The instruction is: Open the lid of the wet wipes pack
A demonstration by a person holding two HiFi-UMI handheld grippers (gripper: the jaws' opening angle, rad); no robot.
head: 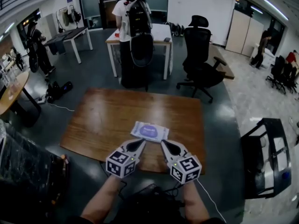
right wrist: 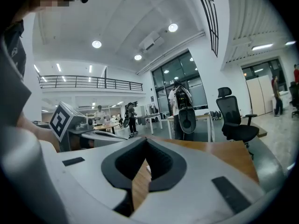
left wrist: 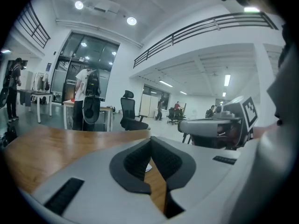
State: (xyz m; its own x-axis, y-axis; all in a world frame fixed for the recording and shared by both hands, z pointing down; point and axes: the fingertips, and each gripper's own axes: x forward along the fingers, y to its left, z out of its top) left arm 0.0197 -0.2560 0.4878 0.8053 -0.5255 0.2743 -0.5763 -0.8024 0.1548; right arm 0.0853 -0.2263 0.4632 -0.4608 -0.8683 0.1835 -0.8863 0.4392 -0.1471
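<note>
The wet wipes pack [head: 149,131], white with a purple oval lid, lies flat near the front edge of the wooden table [head: 103,120]. Both grippers are held side by side just short of it, apart from it. My left gripper [head: 141,143] points at the pack's near left corner and my right gripper [head: 165,144] at its near right corner. Each has its jaws together with nothing between them. In the left gripper view [left wrist: 150,140] only a white sliver of the pack [left wrist: 148,168] shows through the jaws' gap. The right gripper view [right wrist: 145,140] shows the same sliver [right wrist: 148,169].
A black office chair [head: 201,55] stands beyond the table's far right corner. A person with a backpack [head: 133,17] stands at a white table [head: 161,34] farther back. A black rack [head: 264,157] is on the right, and a round table [head: 11,90] on the left.
</note>
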